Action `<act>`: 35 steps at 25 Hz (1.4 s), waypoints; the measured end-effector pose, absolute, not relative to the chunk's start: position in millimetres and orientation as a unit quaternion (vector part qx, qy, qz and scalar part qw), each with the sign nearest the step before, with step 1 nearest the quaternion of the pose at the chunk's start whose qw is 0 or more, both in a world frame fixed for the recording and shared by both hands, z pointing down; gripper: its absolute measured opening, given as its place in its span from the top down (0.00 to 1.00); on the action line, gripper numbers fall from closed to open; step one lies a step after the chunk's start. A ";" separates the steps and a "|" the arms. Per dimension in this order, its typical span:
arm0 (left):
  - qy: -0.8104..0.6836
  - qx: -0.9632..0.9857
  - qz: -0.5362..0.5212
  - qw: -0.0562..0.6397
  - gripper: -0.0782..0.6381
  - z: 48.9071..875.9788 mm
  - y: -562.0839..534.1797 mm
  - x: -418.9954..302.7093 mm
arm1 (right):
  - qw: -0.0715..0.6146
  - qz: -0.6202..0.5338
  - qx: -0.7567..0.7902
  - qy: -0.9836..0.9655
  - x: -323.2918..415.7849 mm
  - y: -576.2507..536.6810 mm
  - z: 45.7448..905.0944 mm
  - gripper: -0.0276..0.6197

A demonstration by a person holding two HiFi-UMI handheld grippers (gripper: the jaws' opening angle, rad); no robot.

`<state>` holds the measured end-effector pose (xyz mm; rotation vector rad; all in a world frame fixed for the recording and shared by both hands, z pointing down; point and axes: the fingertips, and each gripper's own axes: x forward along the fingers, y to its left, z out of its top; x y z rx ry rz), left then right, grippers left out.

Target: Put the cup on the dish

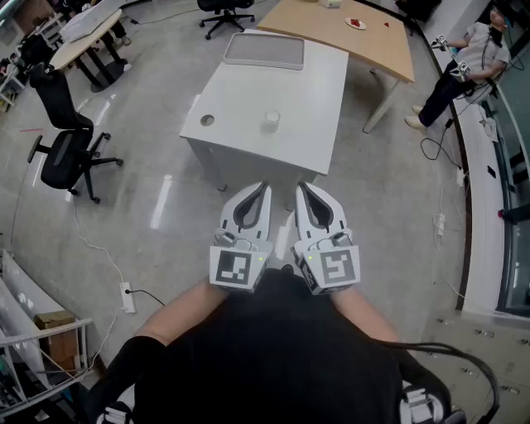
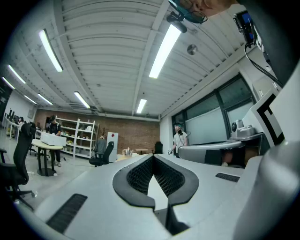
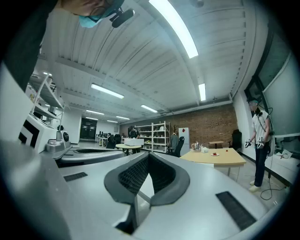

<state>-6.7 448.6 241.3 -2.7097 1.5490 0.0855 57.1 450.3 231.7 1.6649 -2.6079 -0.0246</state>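
Observation:
In the head view a white table [image 1: 248, 137] stands ahead of me on the grey floor. A small pale cup [image 1: 272, 121] stands upright near its middle. A small round grey dish [image 1: 207, 120] lies to the cup's left, apart from it. My left gripper [image 1: 263, 185] and right gripper [image 1: 300, 187] are side by side close to my body, short of the table's near edge. Both are shut with nothing between the pads. The left gripper [image 2: 153, 155] and the right gripper [image 3: 148, 153] point up into the room in their own views, where neither cup nor dish shows.
A grey tray [image 1: 263, 51] lies at the table's far end. Beyond it is a wooden table [image 1: 364, 37] with a small plate [image 1: 356, 23]. A black office chair [image 1: 70, 153] stands at the left and a person [image 1: 464, 74] at the right. A power strip [image 1: 127, 296] and cables lie on the floor.

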 end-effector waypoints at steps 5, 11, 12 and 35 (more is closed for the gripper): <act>0.498 -0.867 0.025 0.006 0.89 243.9 443.5 -5.5 | 0.022 -0.011 0.538 -0.842 58.0 445.4 230.9 0.94; 0.499 -0.866 0.026 -0.002 0.89 248.2 439.5 -22.0 | 0.004 0.016 0.527 -0.850 43.4 440.6 240.9 0.94; 0.499 -0.866 0.026 -0.003 0.89 249.7 439.0 -25.9 | 0.004 0.020 0.529 -0.848 42.7 438.8 244.0 0.94; 0.530 -0.847 -0.024 -0.032 0.89 317.0 238.3 -43.7 | 0.076 0.041 0.513 -0.854 31.4 238.1 328.5 0.94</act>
